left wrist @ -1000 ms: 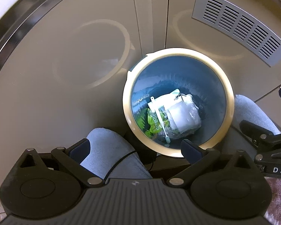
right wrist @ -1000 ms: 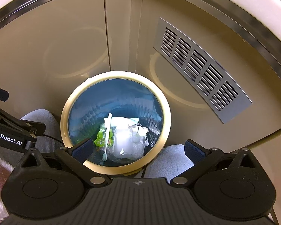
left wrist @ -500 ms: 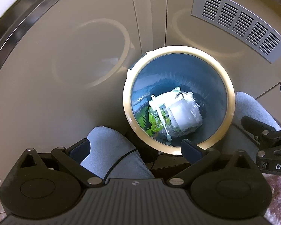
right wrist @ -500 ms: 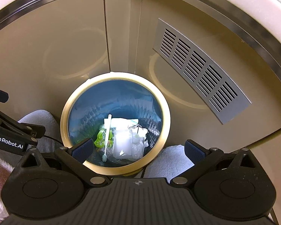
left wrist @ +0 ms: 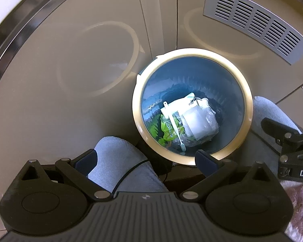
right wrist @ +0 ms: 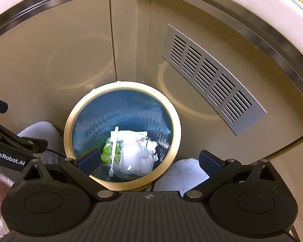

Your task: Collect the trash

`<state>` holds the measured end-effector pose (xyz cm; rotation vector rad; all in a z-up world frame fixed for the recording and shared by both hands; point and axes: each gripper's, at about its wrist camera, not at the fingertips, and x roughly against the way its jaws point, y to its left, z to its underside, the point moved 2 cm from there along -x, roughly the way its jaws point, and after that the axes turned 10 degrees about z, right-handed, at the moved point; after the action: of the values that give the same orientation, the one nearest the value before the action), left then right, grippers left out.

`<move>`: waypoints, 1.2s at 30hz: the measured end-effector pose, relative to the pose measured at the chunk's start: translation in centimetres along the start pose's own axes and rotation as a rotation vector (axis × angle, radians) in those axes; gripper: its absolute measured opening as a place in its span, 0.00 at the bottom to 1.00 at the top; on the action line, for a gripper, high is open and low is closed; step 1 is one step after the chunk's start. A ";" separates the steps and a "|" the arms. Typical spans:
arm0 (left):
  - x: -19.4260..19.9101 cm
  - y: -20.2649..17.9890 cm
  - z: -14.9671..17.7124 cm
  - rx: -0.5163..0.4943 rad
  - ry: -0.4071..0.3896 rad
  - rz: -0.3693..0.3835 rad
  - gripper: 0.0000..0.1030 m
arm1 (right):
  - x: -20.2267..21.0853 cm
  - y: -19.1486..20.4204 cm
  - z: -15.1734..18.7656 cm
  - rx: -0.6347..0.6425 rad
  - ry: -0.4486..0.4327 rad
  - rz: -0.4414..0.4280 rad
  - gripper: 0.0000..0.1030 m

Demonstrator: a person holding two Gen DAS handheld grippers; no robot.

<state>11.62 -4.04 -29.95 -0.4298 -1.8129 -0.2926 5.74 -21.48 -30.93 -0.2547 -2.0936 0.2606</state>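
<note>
Nothing has moved: both claws (left wrist: 145, 159) (right wrist: 149, 160) gape empty over round, cream-rimmed bin (left wrist: 250, 109).

Both grippers hang side by side, pointing downward. The left gripper (left wrist: 145, 158) has its jaws spread wide, nothing between them. The right gripper (right wrist: 149, 160) is likewise agape and empty, its blue-padded fingertips (right wrist: 209, 162) well apart.

Both my wrist cameras look steeply down

My left one sees the bin (left wrist: 192, 56) slightly right of centre, my right one slightly left (right wrist: 122, 86); both share its trash, the cabinet doors (left wrist: 74, 64) and vent grille (right wrist: 212, 78) behind.
</note>
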 end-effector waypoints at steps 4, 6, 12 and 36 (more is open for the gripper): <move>0.1 -0.1 0.0 -0.010 -0.003 0.001 1.00 | 0.1 -0.2 -0.1 -0.008 -0.006 0.004 1.00; 0.1 -0.1 0.1 -0.010 -0.005 -0.001 1.00 | 0.2 -0.2 0.0 -0.010 -0.009 0.006 1.00; 0.2 -0.1 0.1 -0.009 -0.006 -0.002 1.00 | 0.4 -0.1 0.1 -0.013 -0.012 0.007 1.00; 0.6 -0.3 0.3 -0.034 -0.004 -0.046 1.00 | 1.0 -0.3 0.1 -0.014 -0.040 0.013 1.00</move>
<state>11.08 -4.16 -29.43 -0.4129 -1.8253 -0.3554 5.18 -21.46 -30.09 -0.2740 -2.1350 0.2606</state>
